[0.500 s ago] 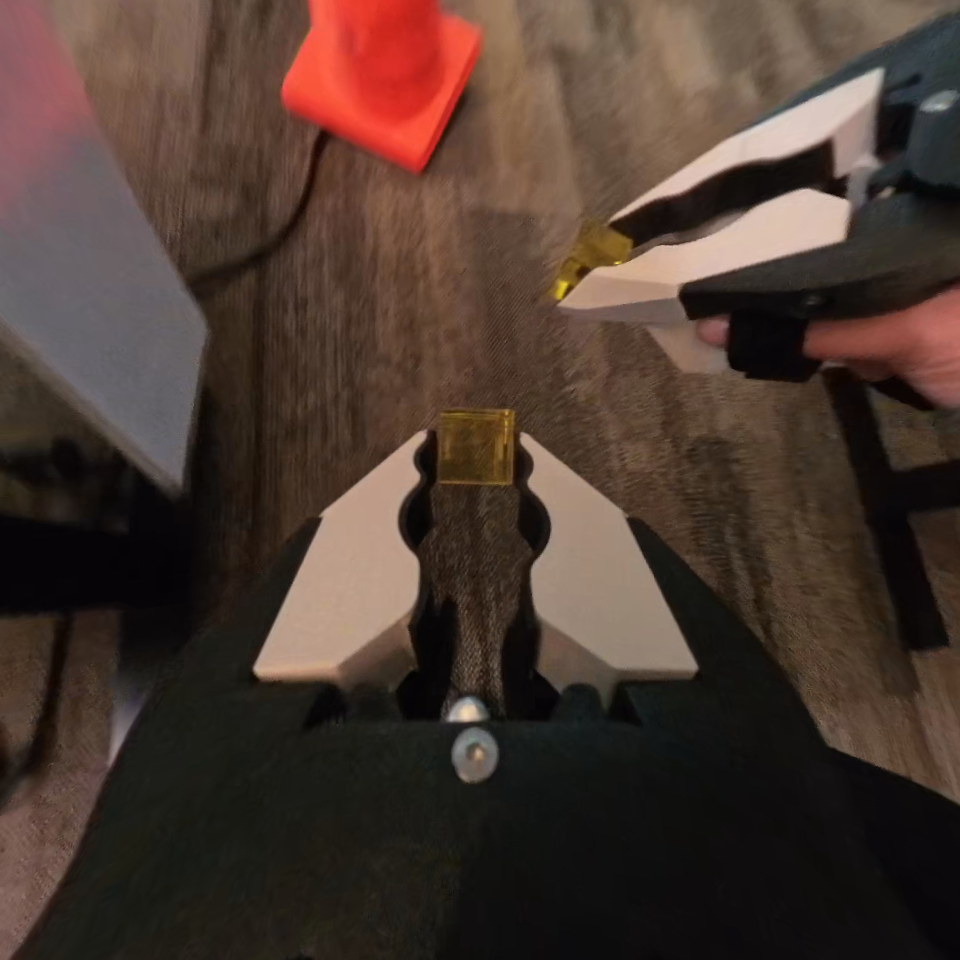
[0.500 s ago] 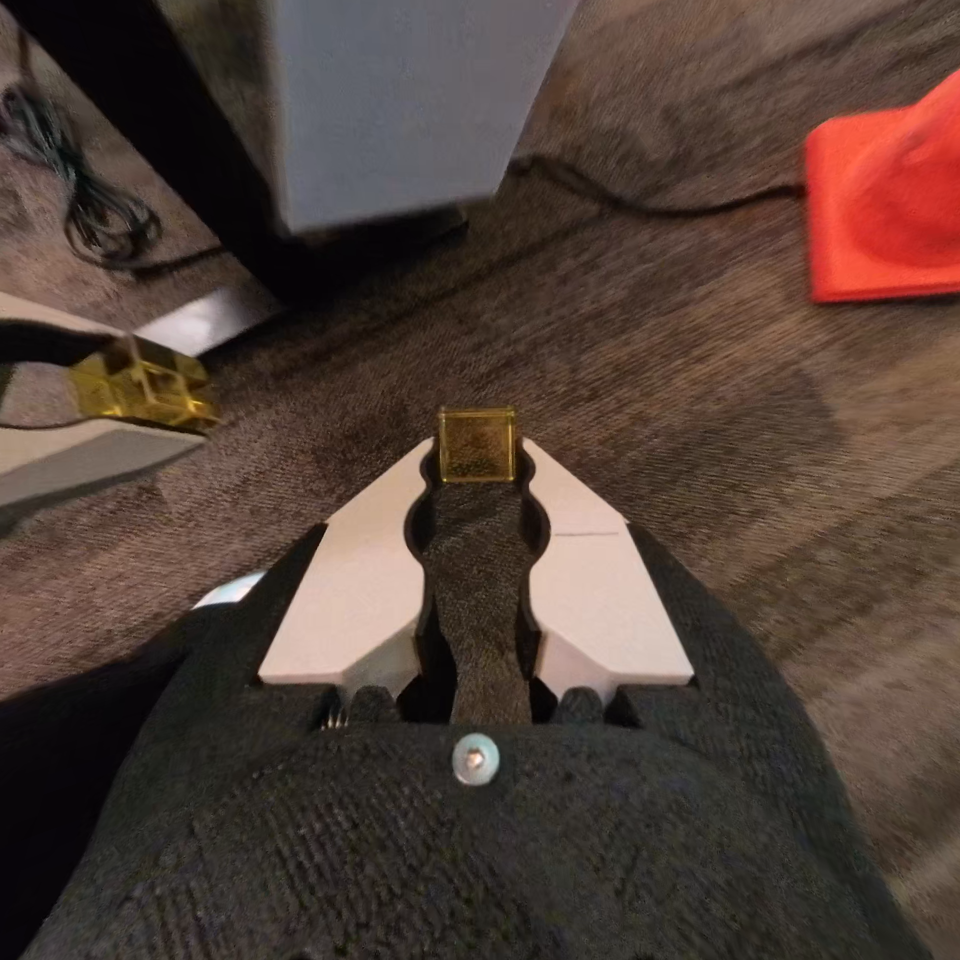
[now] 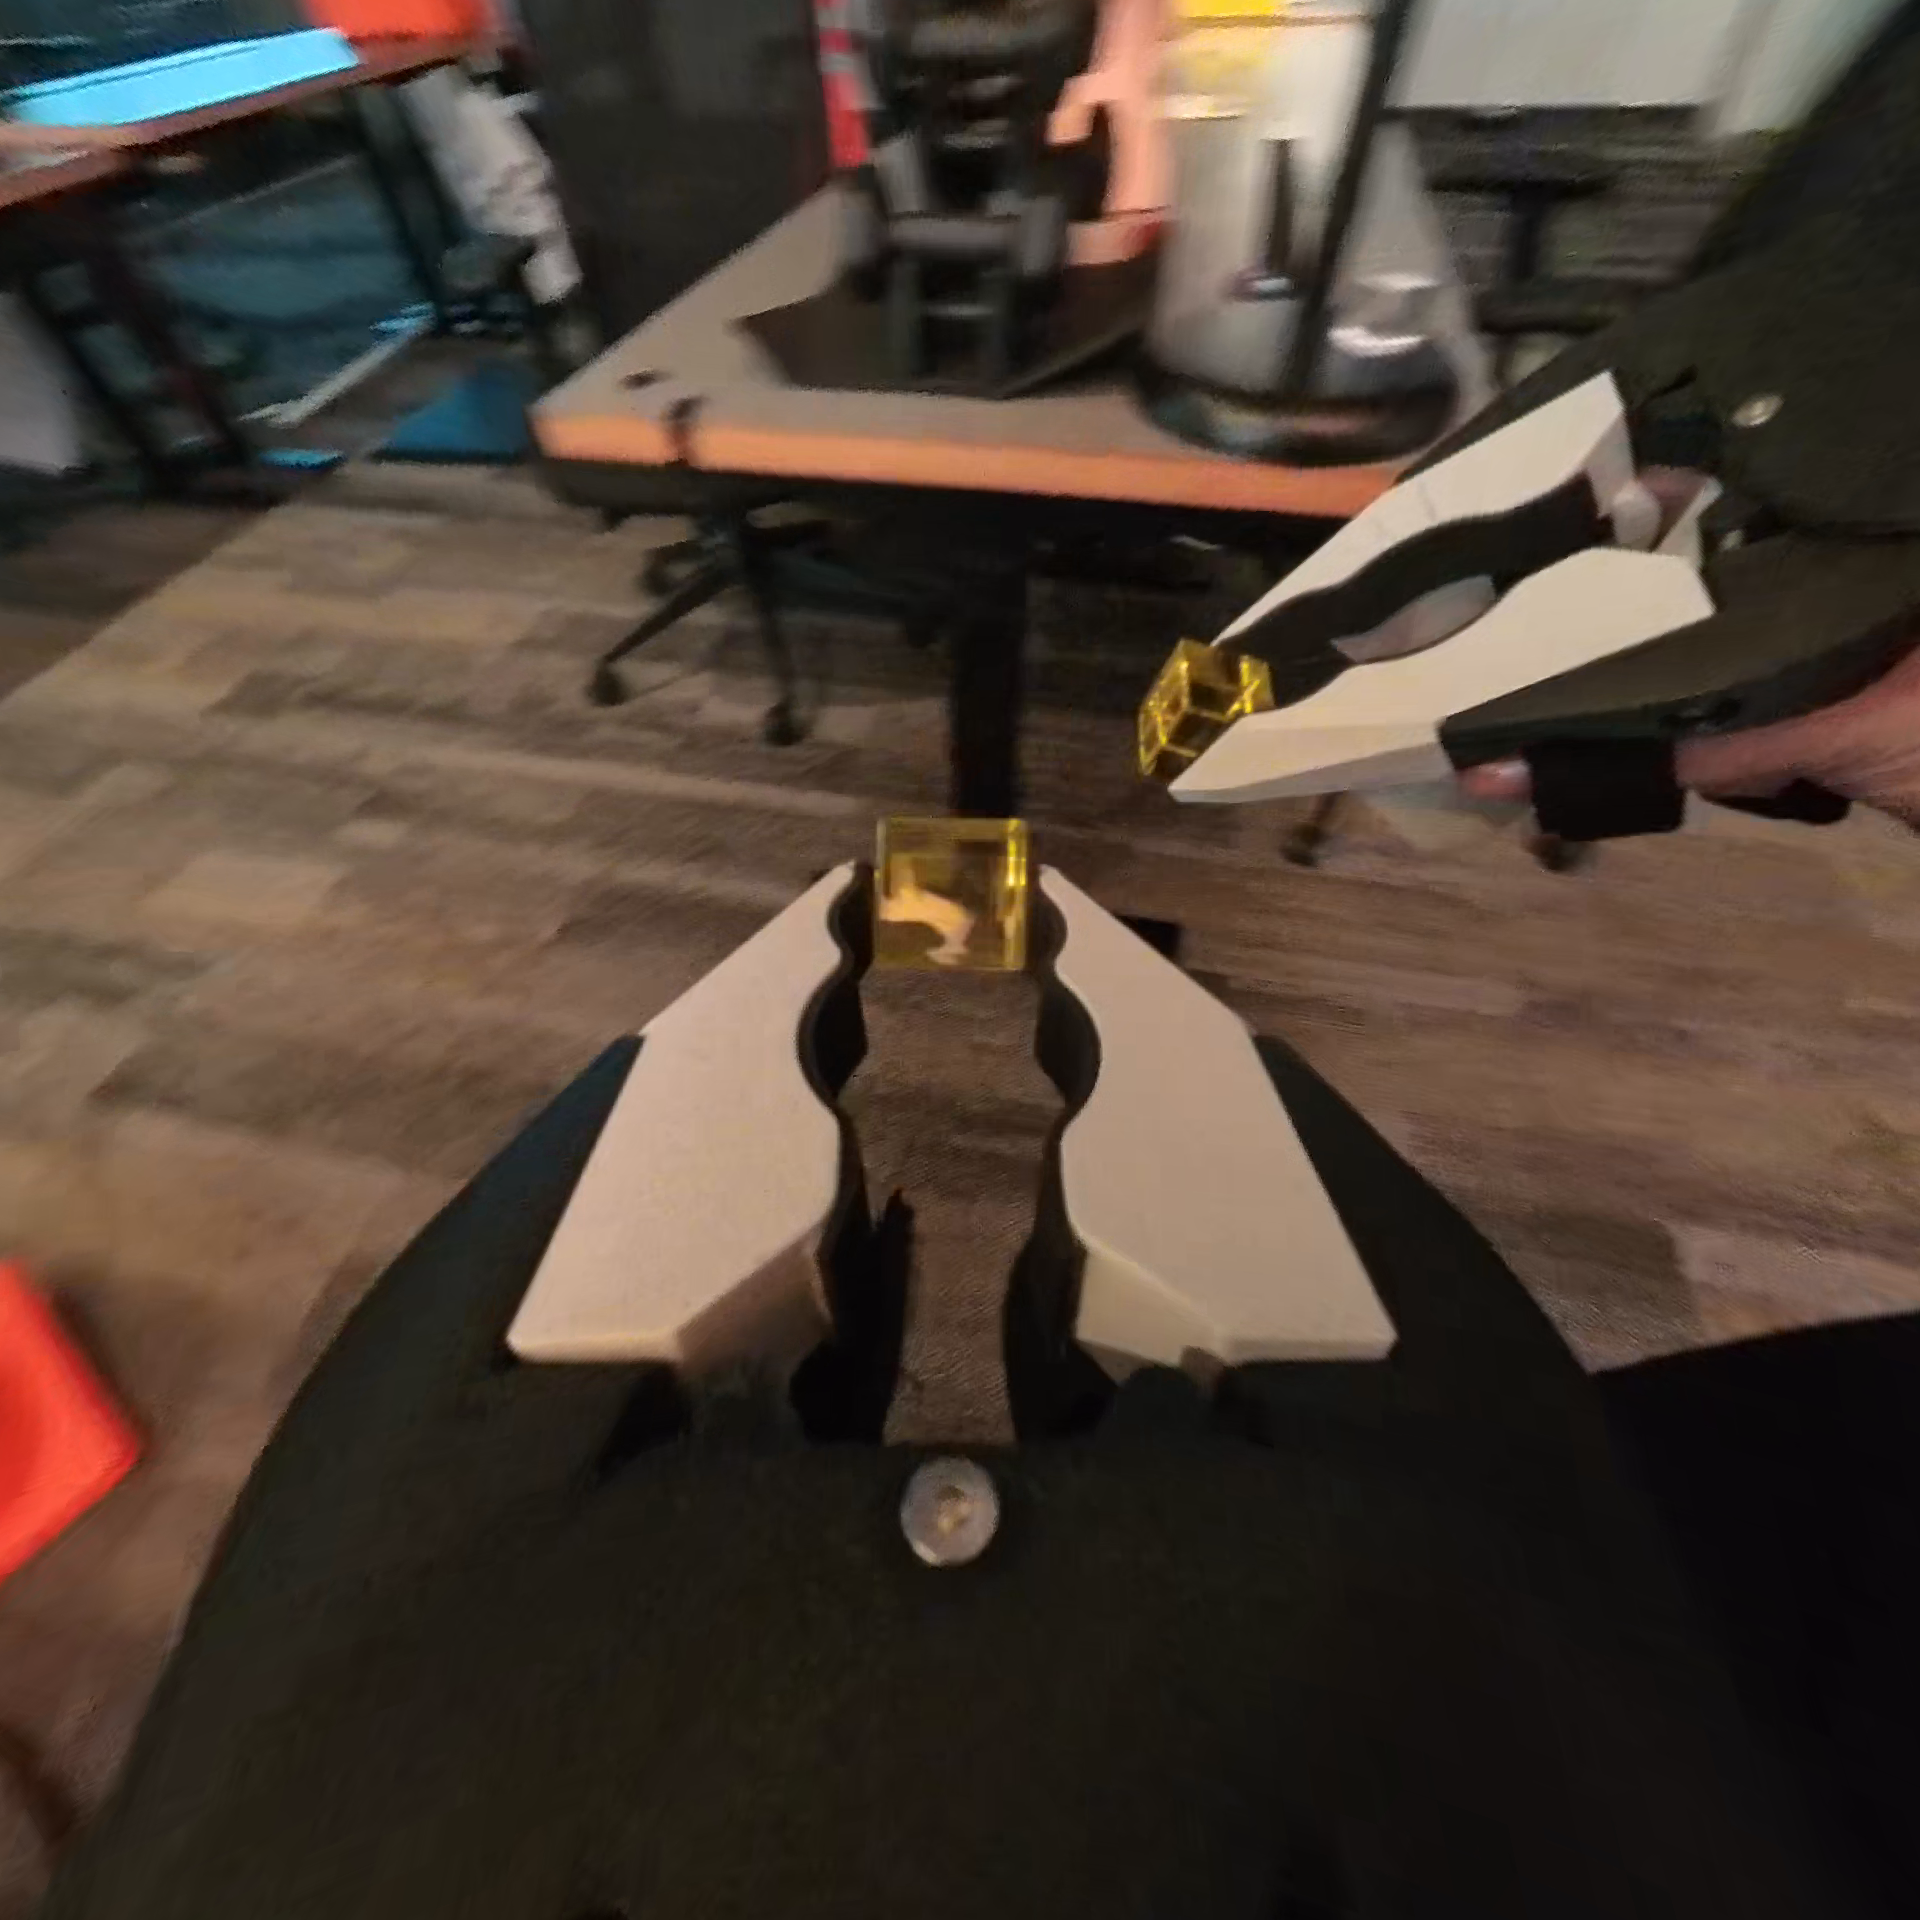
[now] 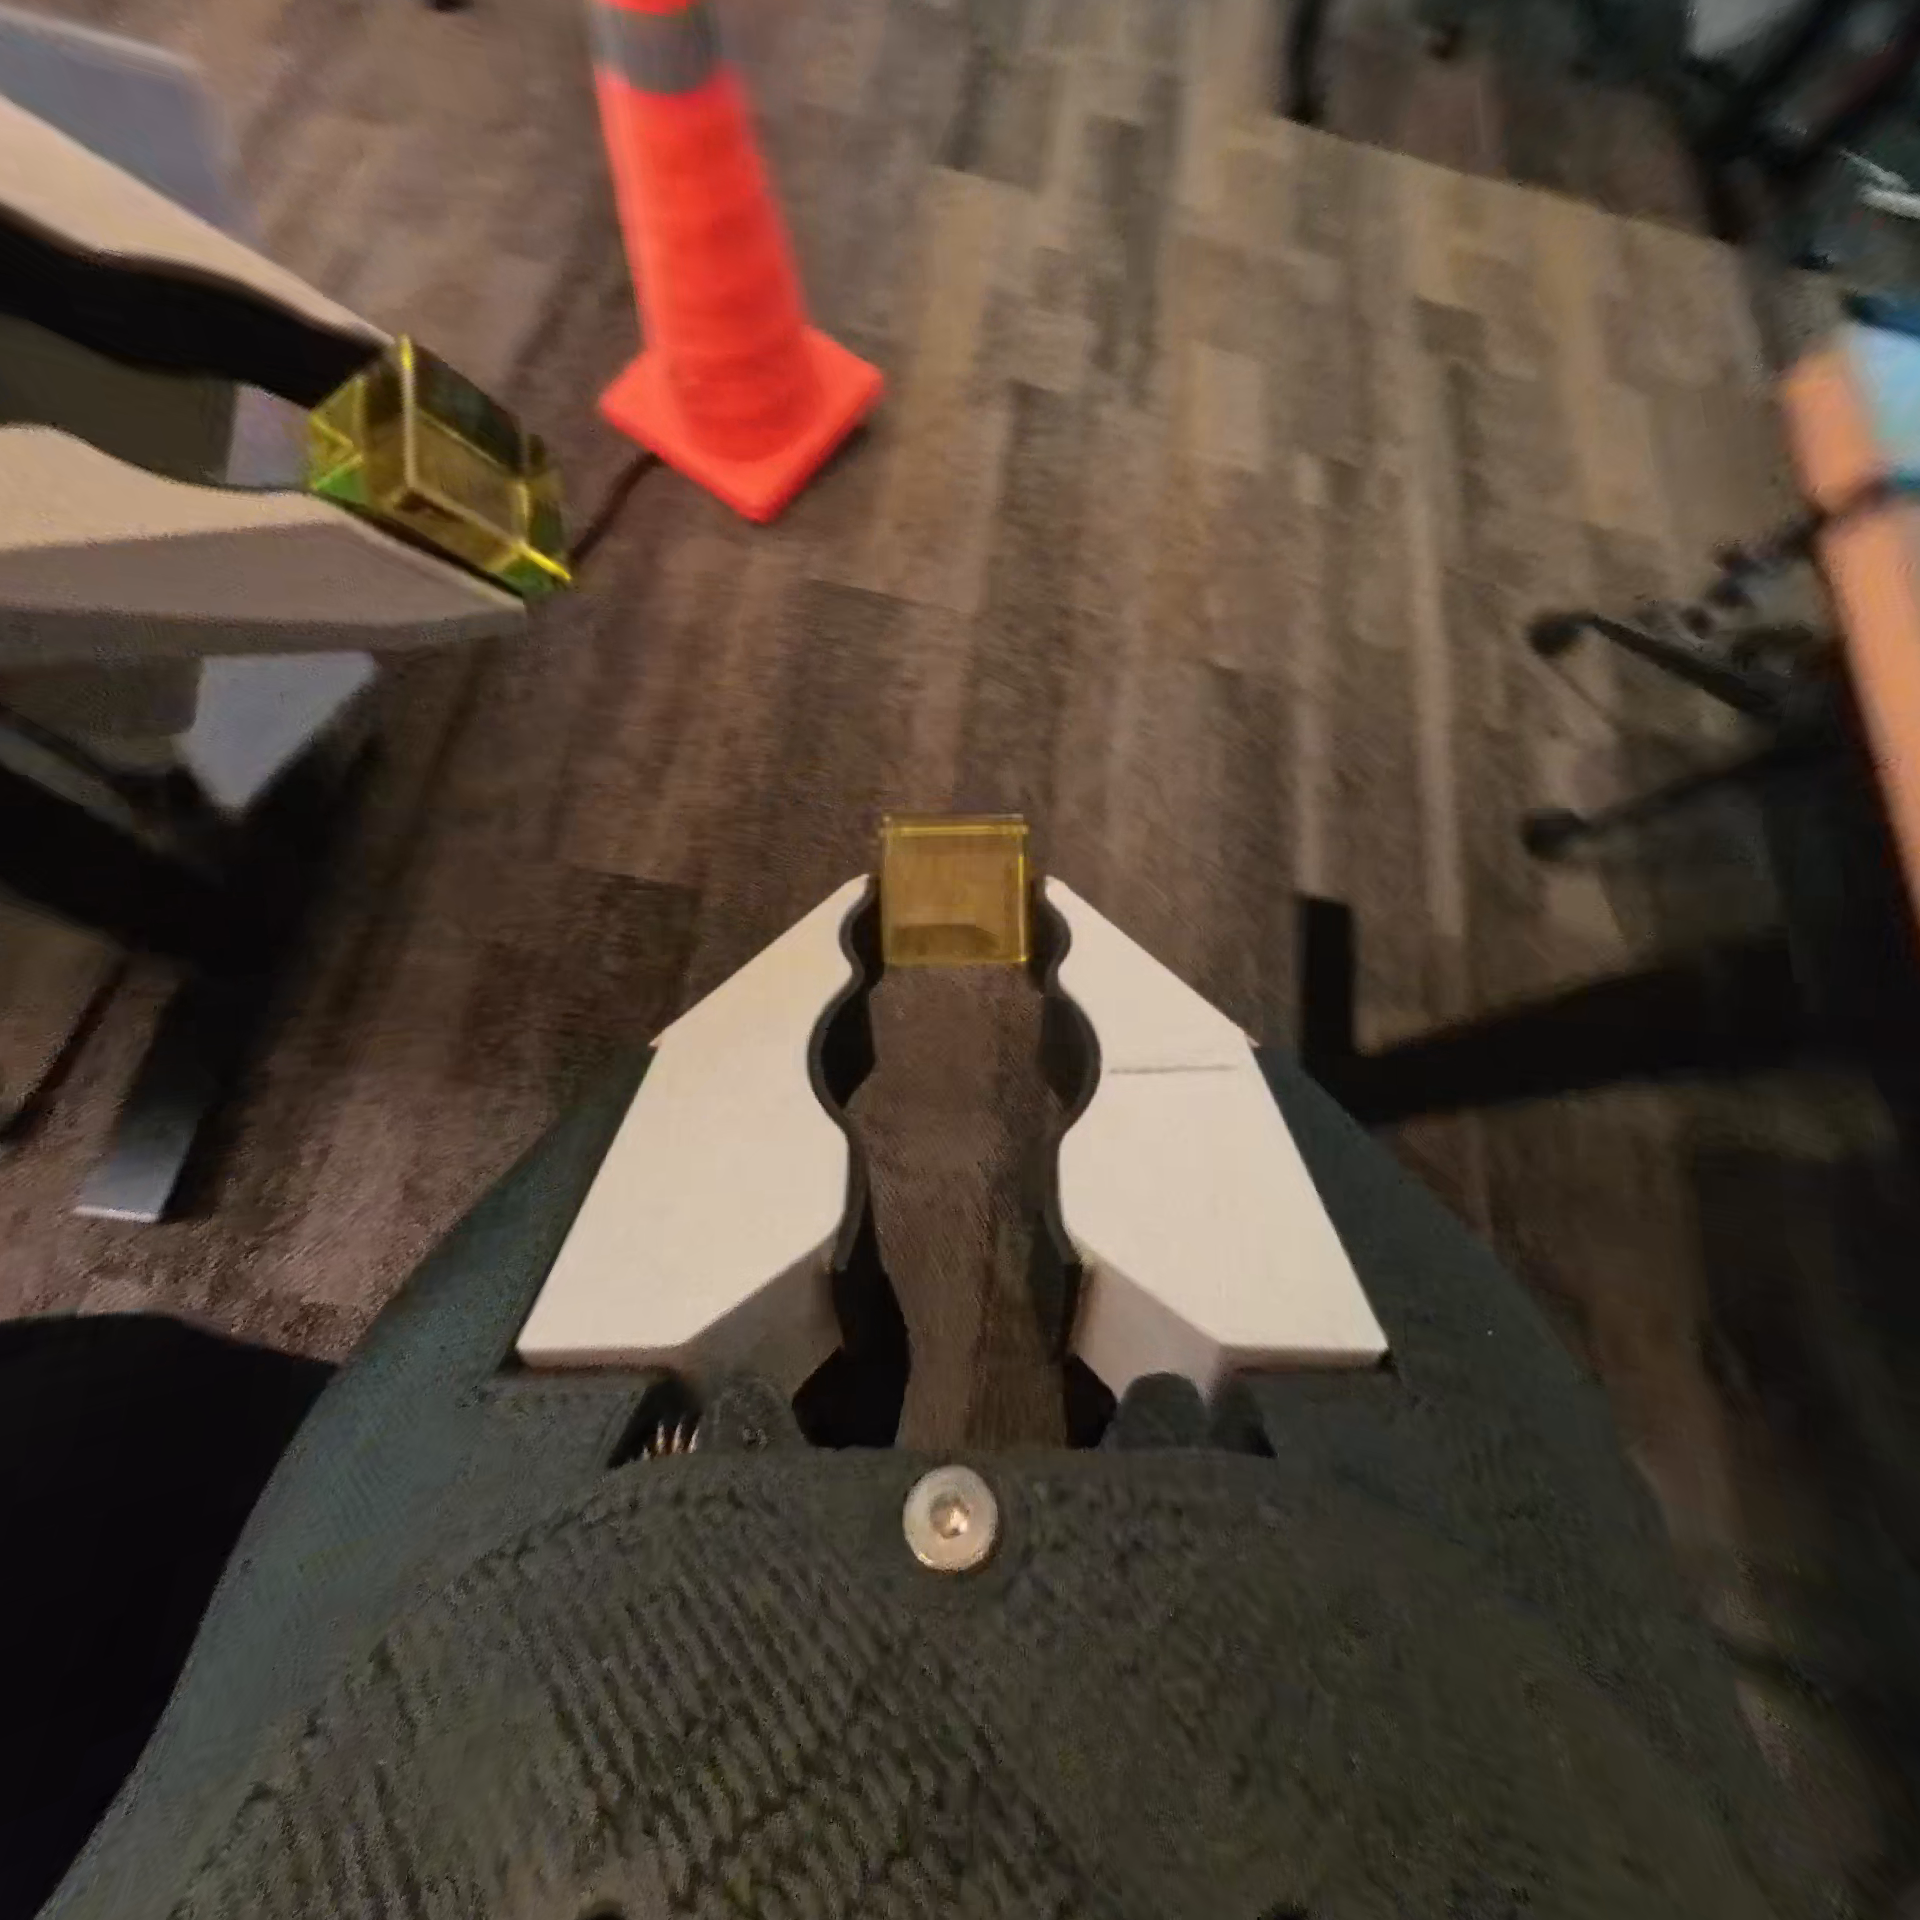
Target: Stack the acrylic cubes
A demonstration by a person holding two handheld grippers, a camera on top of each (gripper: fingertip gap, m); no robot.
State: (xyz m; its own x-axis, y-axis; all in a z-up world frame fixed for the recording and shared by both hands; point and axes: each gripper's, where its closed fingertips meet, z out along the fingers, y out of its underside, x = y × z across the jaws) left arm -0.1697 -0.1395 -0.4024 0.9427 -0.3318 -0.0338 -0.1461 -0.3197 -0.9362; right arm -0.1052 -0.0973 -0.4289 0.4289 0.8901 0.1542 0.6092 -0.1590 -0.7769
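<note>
Left gripper (image 3: 951, 894) clamping yellow cube (image 3: 951, 896), right gripper (image 4: 954, 894) clamping second yellow cube (image 4: 954, 896), background blurred

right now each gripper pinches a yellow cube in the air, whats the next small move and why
Probably ease the right gripper toward the left gripper: both cubes are clamped at the fingertips but apart, with only carpet below.

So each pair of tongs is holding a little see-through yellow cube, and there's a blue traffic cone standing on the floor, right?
Nearly. Both the left tongs and right tongs grip a clear yellow cube, but the cone on the floor is orange, not blue, as the right wrist view shows.
</note>
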